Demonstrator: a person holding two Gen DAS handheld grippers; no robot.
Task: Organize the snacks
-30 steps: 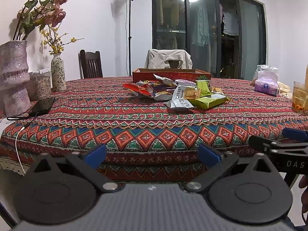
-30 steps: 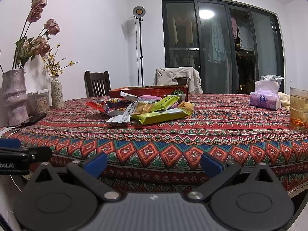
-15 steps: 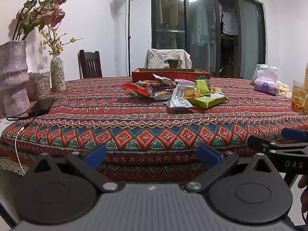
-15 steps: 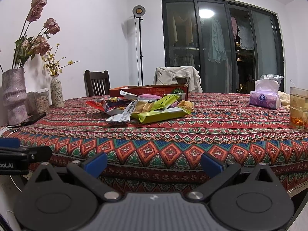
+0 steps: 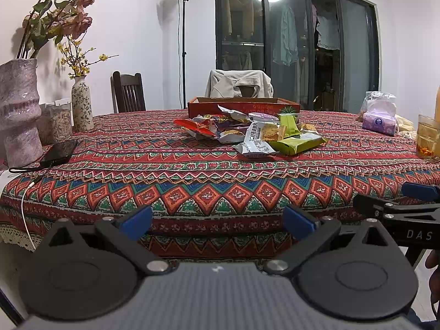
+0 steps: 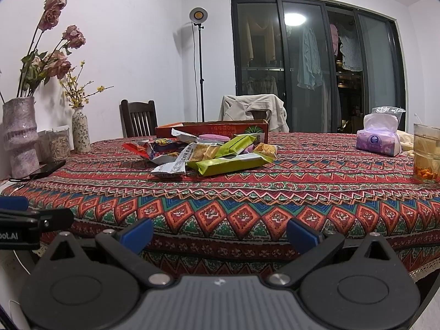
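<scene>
A pile of snack packets (image 5: 247,134) lies on the patterned tablecloth, mid-table; it also shows in the right wrist view (image 6: 200,152). Green packets (image 5: 298,143) and a white cracker packet (image 5: 257,141) lie at its front. A red cardboard box (image 5: 242,106) stands open just behind the pile, also in the right wrist view (image 6: 220,130). My left gripper (image 5: 217,221) is open and empty, before the table's near edge. My right gripper (image 6: 220,233) is open and empty, level with it to the right. Each gripper shows at the edge of the other's view.
A large pink vase (image 5: 18,110), a small vase (image 5: 81,103), a jar (image 5: 59,122) and a phone with cable (image 5: 59,152) stand at the table's left. A tissue pack (image 6: 378,137) and a glass of tea (image 6: 426,156) stand at the right. Chairs (image 5: 128,92) stand behind.
Both grippers have hardly moved; the views drift very slightly. Both stay open and empty.
</scene>
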